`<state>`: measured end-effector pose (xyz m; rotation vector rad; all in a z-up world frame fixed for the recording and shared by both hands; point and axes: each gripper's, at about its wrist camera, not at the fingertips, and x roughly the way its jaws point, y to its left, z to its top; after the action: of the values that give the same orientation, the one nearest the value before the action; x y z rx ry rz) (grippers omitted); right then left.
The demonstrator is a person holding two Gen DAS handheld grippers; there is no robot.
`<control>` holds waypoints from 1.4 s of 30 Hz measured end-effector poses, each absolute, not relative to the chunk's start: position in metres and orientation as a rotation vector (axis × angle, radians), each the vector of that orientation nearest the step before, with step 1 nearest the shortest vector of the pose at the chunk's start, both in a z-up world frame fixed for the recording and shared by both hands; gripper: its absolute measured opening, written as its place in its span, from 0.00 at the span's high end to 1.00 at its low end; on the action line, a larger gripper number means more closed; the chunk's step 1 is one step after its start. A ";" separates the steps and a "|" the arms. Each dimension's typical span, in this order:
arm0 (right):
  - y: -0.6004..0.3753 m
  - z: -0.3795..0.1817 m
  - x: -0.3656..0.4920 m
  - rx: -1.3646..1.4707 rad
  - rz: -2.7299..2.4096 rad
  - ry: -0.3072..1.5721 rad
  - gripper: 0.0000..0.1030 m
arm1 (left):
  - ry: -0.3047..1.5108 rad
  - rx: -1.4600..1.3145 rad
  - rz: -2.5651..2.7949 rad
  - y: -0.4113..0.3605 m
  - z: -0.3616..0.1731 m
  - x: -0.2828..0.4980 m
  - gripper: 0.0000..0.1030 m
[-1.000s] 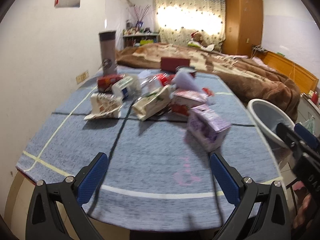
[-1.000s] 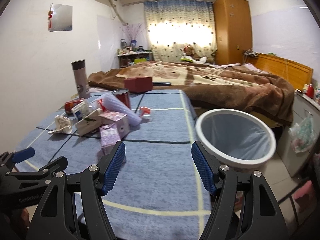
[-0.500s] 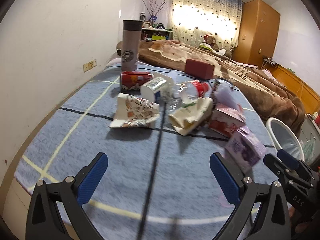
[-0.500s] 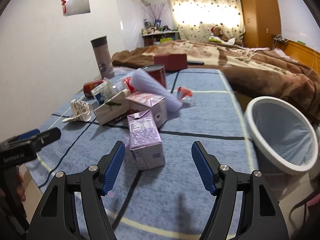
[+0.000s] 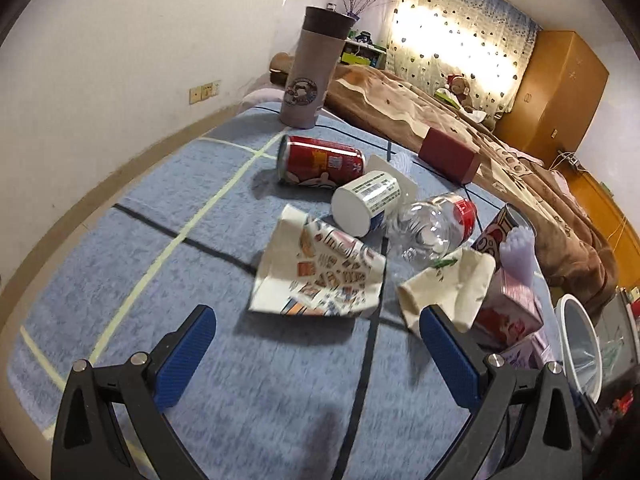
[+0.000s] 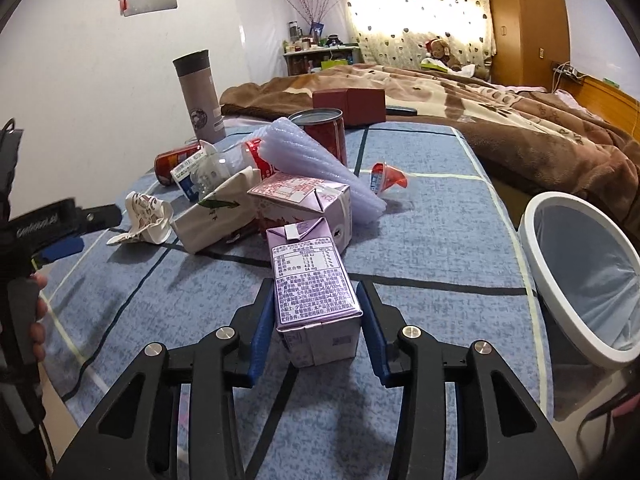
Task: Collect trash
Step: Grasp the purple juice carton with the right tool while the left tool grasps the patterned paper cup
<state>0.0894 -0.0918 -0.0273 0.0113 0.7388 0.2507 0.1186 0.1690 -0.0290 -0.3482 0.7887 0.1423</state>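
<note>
right claw (image 6: 318, 320): jaws have just been closing, now narrow around the purple carton (image 6: 314, 300); both blue pads sit at its side walls and look to be pressing, so i read it as gripped.
left claw (image 5: 316, 356): wide, nothing between the pads; it hangs over bare blue cloth (image 5: 280, 400), just short of the printed wrapper (image 5: 320, 276).
carton place: between the right claw's pads, lying on the cloth, nearest piece of the trash heap.
carton axis: long axis runs straight away from the right claw, in line with its fingers; folded top points toward the heap, flat base faces the camera.
grip advice: squeeze across the narrow width as now, pads flat on the sides near the base half; firm but not crushing, since thin card will likely dent.
next move: lift clear of the pink carton (image 6: 304, 204) touching its far end, then swing right toward the bin (image 6: 536, 264).
risk: dragging the far end could pull neighbours along.
</note>
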 end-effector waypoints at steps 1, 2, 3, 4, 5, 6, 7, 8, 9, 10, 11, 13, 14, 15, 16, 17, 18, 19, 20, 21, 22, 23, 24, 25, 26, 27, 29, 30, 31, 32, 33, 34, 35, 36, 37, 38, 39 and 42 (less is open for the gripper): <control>-0.091 -0.027 0.089 0.010 0.253 0.740 0.59 | 0.795 -0.350 0.145 0.169 -0.030 0.122 0.00; -0.091 -0.028 0.090 0.008 0.253 0.741 0.59 | 0.806 -0.357 0.150 0.170 -0.032 0.128 0.00; -0.091 -0.028 0.092 0.009 0.253 0.741 0.59 | 0.811 -0.363 0.151 0.169 -0.034 0.133 0.00; -0.091 -0.028 0.092 0.009 0.252 0.742 0.59 | 0.812 -0.373 0.155 0.168 -0.035 0.137 0.00; -0.090 -0.027 0.091 0.004 0.250 0.741 0.59 | 0.808 -0.371 0.165 0.166 -0.036 0.140 0.00; -0.089 -0.027 0.092 -0.002 0.248 0.742 0.59 | 0.807 -0.349 0.181 0.163 -0.037 0.145 0.00; -0.088 -0.027 0.092 -0.010 0.246 0.741 0.59 | 0.820 -0.336 0.193 0.163 -0.040 0.149 0.00; -0.086 -0.027 0.092 -0.015 0.247 0.742 0.59 | 0.835 -0.321 0.201 0.162 -0.043 0.152 0.00; -0.085 -0.026 0.091 -0.019 0.251 0.742 0.59 | 0.843 -0.292 0.209 0.160 -0.046 0.154 0.00; -0.085 -0.026 0.091 -0.018 0.252 0.743 0.59 | 0.854 -0.269 0.224 0.160 -0.048 0.155 0.00; -0.085 -0.026 0.091 -0.015 0.252 0.744 0.59 | 0.862 -0.248 0.240 0.162 -0.049 0.154 0.00; -0.085 -0.027 0.090 -0.014 0.253 0.743 0.59 | 0.868 -0.226 0.264 0.170 -0.052 0.151 0.00; -0.085 -0.026 0.090 -0.016 0.254 0.742 0.59 | 0.870 -0.230 0.277 0.175 -0.052 0.149 0.00; -0.085 -0.027 0.090 -0.018 0.258 0.740 0.59 | 0.867 -0.228 0.293 0.182 -0.052 0.147 0.00; -0.084 -0.027 0.090 -0.017 0.263 0.739 0.59 | 0.865 -0.224 0.312 0.188 -0.051 0.145 0.00; -0.085 -0.027 0.091 -0.015 0.266 0.738 0.59 | 0.864 -0.223 0.327 0.195 -0.051 0.144 0.00; -0.084 -0.027 0.092 -0.015 0.267 0.737 0.59 | 0.864 -0.221 0.335 0.200 -0.051 0.142 0.00; -0.084 -0.027 0.092 -0.014 0.269 0.738 0.59 | 0.867 -0.222 0.343 0.205 -0.051 0.141 0.00; -0.085 -0.027 0.092 -0.013 0.270 0.739 0.59 | 0.871 -0.230 0.347 0.210 -0.051 0.139 0.00; -0.085 -0.027 0.092 -0.007 0.272 0.740 0.59 | 0.868 -0.243 0.344 0.214 -0.051 0.136 0.00; -0.086 -0.027 0.092 -0.002 0.273 0.742 0.59 | 0.863 -0.272 0.334 0.218 -0.050 0.132 0.00; -0.087 -0.027 0.092 0.002 0.275 0.742 0.59 | 0.854 -0.315 0.319 0.223 -0.048 0.129 0.00; -0.087 -0.028 0.092 0.004 0.274 0.742 0.59 | 0.840 -0.359 0.300 0.227 -0.046 0.127 0.00; -0.086 -0.028 0.092 0.002 0.273 0.742 0.59 | 0.819 -0.398 0.273 0.228 -0.042 0.126 0.00; -0.085 -0.028 0.092 -0.003 0.271 0.740 0.59 | 0.798 -0.422 0.259 0.229 -0.040 0.127 0.00; -0.084 -0.028 0.093 -0.006 0.271 0.740 0.59 | 0.781 -0.432 0.260 0.229 -0.038 0.130 0.00; -0.084 -0.028 0.093 -0.008 0.273 0.741 0.59 | 0.769 -0.467 0.251 0.231 -0.038 0.138 0.01; -0.084 -0.028 0.093 -0.006 0.275 0.741 0.59 | 0.770 -0.493 0.244 0.233 -0.041 0.143 0.01; -0.085 -0.028 0.093 -0.002 0.273 0.742 0.59 | 0.787 -0.513 0.243 0.234 -0.046 0.150 0.04; -0.086 -0.028 0.094 0.000 0.271 0.742 0.59 | 0.809 -0.526 0.249 0.235 -0.051 0.155 0.06; -0.086 -0.028 0.094 0.000 0.267 0.741 0.59 | 0.816 -0.524 0.252 0.233 -0.053 0.159 0.09; -0.086 -0.029 0.094 -0.001 0.267 0.742 0.59 | 0.822 -0.526 0.255 0.232 -0.058 0.162 0.14; -0.087 -0.029 0.094 -0.001 0.267 0.742 0.59 | 0.832 -0.533 0.259 0.230 -0.061 0.164 0.16; -0.087 -0.028 0.094 -0.004 0.268 0.740 0.59 | 0.814 -0.519 0.268 0.228 -0.059 0.165 0.16; -0.087 -0.028 0.094 -0.007 0.268 0.739 0.59 | 0.802 -0.528 0.259 0.227 -0.058 0.166 0.18; -0.086 -0.029 0.095 -0.010 0.268 0.738 0.59 | 0.801 -0.556 0.248 0.227 -0.059 0.164 0.19; -0.086 -0.029 0.095 -0.012 0.268 0.737 0.59 | 0.801 -0.579 0.247 0.228 -0.060 0.165 0.19; -0.087 -0.029 0.096 -0.008 0.271 0.736 0.60 | 0.785 -0.581 0.250 0.222 -0.058 0.170 0.19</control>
<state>0.0960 -0.0870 -0.0293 -0.0082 0.7360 0.2707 0.1697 0.2225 -0.0580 -0.5814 0.7854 0.2496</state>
